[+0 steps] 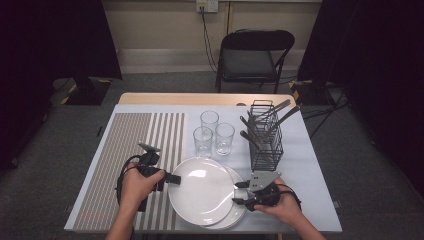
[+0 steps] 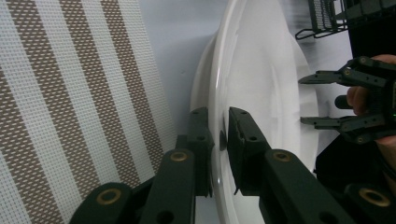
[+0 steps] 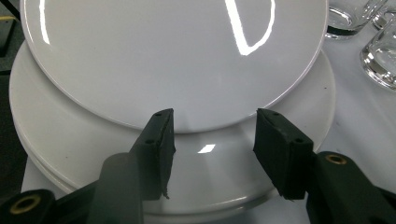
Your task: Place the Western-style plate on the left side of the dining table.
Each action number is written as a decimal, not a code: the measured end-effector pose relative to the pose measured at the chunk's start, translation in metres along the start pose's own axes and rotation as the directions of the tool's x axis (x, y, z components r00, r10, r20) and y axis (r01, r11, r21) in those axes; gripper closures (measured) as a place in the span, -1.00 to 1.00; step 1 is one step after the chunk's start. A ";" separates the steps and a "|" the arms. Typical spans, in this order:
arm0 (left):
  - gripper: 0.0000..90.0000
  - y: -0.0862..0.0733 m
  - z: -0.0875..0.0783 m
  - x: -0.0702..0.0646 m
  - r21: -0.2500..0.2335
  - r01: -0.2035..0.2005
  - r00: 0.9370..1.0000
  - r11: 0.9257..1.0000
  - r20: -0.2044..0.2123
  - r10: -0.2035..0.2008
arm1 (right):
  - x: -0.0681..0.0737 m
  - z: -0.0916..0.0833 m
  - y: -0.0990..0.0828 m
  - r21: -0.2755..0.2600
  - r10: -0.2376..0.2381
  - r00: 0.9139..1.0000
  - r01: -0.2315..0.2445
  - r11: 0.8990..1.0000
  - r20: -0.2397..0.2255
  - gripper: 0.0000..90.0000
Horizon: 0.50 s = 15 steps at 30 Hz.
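A stack of white plates [image 1: 237, 212] sits at the table's front middle. The top plate [image 1: 200, 190] lies shifted left over the others. My left gripper [image 1: 174, 178] is shut on this plate's left rim; in the left gripper view its pads [image 2: 236, 135] pinch the rim of the top plate [image 2: 261, 70] from both sides. My right gripper [image 1: 239, 192] stands open at the stack's right edge. Its jaws [image 3: 215, 119] hover over the lower plate [image 3: 210, 172], just short of the top plate [image 3: 177, 56], touching nothing. It also appears in the left gripper view as the far gripper [image 2: 310, 100].
Three empty glasses [image 1: 212, 132] stand behind the plates. A black wire caddy [image 1: 265, 142] with cutlery is to their right. A striped placemat [image 1: 130, 150] covers the table's left part. A folding chair [image 1: 252, 55] stands beyond the far edge.
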<state>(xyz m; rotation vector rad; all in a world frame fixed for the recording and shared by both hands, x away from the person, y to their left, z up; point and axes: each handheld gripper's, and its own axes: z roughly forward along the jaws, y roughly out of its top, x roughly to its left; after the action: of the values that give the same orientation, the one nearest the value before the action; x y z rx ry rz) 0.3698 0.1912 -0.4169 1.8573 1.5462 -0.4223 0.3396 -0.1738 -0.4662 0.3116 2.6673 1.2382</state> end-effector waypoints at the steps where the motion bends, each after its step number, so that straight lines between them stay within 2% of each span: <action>1: 0.79 0.000 0.000 0.000 0.000 0.000 1.000 1.000 0.000 0.000 | 0.000 0.000 0.000 0.000 0.000 1.000 0.000 1.000 0.000 0.07; 3: 0.81 0.002 -0.002 -0.004 0.004 -0.005 1.000 1.000 0.006 0.005 | 0.000 0.001 0.000 -0.002 -0.002 1.000 0.002 1.000 -0.001 0.07; 5: 0.82 0.003 -0.003 -0.005 0.011 -0.011 1.000 1.000 -0.006 0.011 | 0.000 0.001 0.000 -0.002 -0.001 1.000 0.001 1.000 -0.001 0.07; 6: 0.84 0.004 -0.004 -0.006 0.006 -0.002 1.000 1.000 0.010 0.002 | 0.001 0.001 0.000 -0.003 -0.001 1.000 0.001 1.000 -0.002 0.07; 9: 0.89 0.005 -0.006 -0.008 0.004 -0.007 1.000 1.000 0.030 0.007 | 0.001 0.001 0.000 -0.003 -0.001 1.000 0.001 1.000 -0.003 0.06; 10: 0.89 0.006 -0.008 -0.011 0.008 -0.013 1.000 1.000 0.022 0.013 | 0.000 0.001 0.000 -0.004 0.000 1.000 0.000 1.000 -0.004 0.06; 12: 0.91 0.007 -0.010 -0.014 0.006 -0.014 0.999 1.000 0.034 0.014 | 0.000 0.001 0.000 -0.004 0.000 1.000 0.000 1.000 -0.005 0.06; 15: 0.91 0.010 -0.012 -0.020 0.018 -0.030 0.999 0.999 0.018 0.030 | 0.000 0.001 0.000 -0.004 0.000 1.000 0.000 1.000 -0.007 0.06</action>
<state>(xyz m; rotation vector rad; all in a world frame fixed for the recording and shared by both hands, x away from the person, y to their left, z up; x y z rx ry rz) 0.3721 0.1838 -0.3928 1.8831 1.5058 -0.4396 0.3393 -0.1731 -0.4665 0.3070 2.6704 1.2474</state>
